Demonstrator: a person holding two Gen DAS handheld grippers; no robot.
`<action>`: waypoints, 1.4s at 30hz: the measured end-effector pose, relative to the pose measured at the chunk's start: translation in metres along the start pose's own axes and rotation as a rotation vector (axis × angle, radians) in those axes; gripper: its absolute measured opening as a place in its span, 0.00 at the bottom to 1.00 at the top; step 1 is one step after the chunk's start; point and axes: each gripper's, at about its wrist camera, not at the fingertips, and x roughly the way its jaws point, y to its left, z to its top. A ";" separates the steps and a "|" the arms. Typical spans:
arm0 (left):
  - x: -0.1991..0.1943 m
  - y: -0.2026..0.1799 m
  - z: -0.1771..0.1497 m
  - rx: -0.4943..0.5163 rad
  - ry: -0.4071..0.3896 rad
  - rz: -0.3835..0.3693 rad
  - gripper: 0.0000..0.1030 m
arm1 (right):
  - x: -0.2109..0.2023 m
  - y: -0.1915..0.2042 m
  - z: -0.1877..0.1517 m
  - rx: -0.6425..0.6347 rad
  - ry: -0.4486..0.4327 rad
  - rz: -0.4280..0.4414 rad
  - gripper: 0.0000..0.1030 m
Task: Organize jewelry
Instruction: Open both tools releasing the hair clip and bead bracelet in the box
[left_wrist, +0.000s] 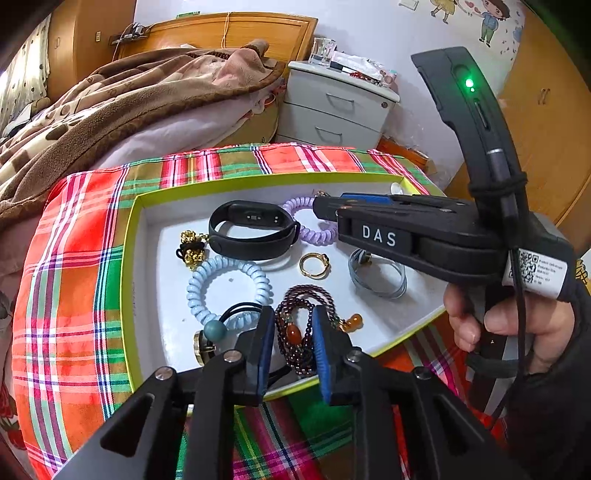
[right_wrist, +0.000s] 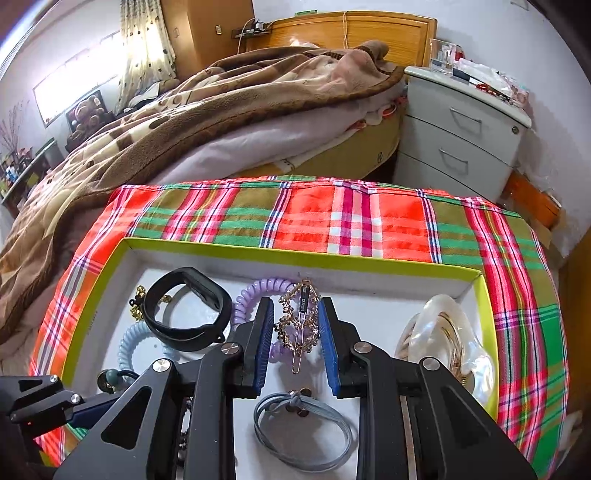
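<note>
Jewelry lies scattered inside a shallow white tray with a lime-green rim (left_wrist: 130, 236), which sits on a red, green and white plaid cloth (left_wrist: 66, 295). Counted in the tray: two coiled hair ties, one pale blue (left_wrist: 199, 284) and one lilac (left_wrist: 317, 236); one black fitness band (left_wrist: 251, 230); one gold ring (left_wrist: 314, 265); one grey elastic hair tie (left_wrist: 376, 277); one dark garnet bead bracelet with amber beads (left_wrist: 295, 332); one gold bead cluster on black cord (left_wrist: 192, 247); one black elastic with a teal bead (left_wrist: 216, 328); one gold rhinestone hair clip (right_wrist: 301, 321); and one pearly shell-like hair claw (right_wrist: 443, 339) at the tray's right end.

The left gripper (left_wrist: 293, 345) points down at the near edge of the tray, its blue-padded jaws narrowly apart with the garnet bracelet between them; the pads do not appear to press on it. The right gripper (right_wrist: 295, 345), held by a hand (left_wrist: 509, 325), hovers over the far middle of the tray, jaws partly open on either side of the rhinestone clip, which lies on the lilac coil; no contact is visible.

Beyond the cloth are a bed with a brown blanket (right_wrist: 184, 110) and a grey two-drawer nightstand (right_wrist: 461, 133).
</note>
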 end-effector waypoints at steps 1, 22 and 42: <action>0.000 0.000 0.000 -0.002 0.002 -0.001 0.22 | 0.000 0.000 0.000 0.002 0.001 -0.001 0.25; -0.015 -0.002 0.002 -0.010 -0.027 0.026 0.42 | -0.033 0.004 -0.002 0.033 -0.078 0.023 0.39; -0.087 -0.018 -0.040 -0.046 -0.175 0.261 0.47 | -0.144 0.031 -0.091 0.066 -0.252 -0.081 0.39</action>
